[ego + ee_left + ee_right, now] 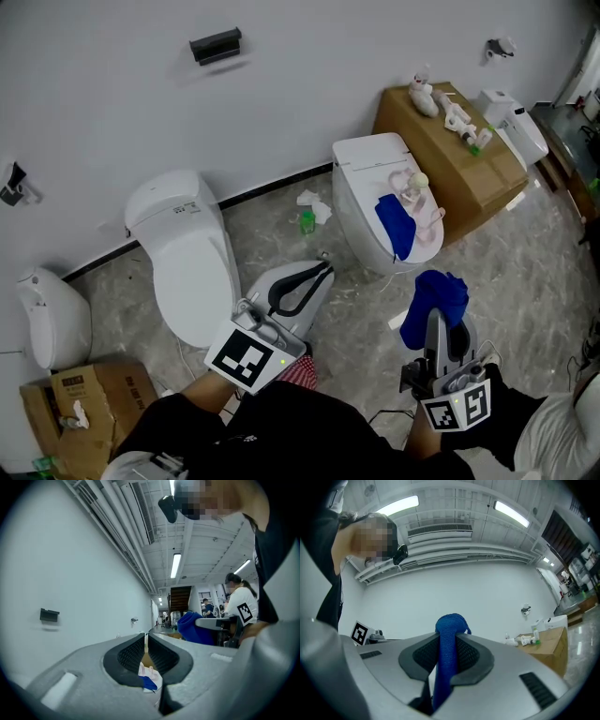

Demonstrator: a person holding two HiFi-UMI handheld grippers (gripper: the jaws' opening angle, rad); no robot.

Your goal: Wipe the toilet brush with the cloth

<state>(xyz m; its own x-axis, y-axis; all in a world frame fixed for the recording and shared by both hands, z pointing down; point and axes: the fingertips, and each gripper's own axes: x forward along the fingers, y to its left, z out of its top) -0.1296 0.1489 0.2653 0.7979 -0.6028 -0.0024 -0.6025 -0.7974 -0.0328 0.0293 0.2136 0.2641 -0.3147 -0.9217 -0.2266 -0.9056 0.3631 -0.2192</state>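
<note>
A pink-and-white toilet brush [418, 192] lies on the shut lid of the right-hand toilet [361, 183], beside a blue cloth [394, 221]. My right gripper [438, 321] is shut on a second blue cloth [434, 296], held in the air in front of that toilet. The cloth [449, 634] sticks up between the jaws in the right gripper view. My left gripper [322, 270] is shut with nothing in it, low and left of that toilet, pointing towards it. Past its closed jaws [146, 640], the left gripper view shows the brush and the lid's cloth [149, 682].
A second white toilet [183, 253] stands left against the wall, with a small white fixture [49, 317] further left. A cardboard box [459, 155] with bottles and a white unit [511, 122] stand at the back right. Another box [89, 403] sits bottom left. Litter [309, 211] lies between the toilets.
</note>
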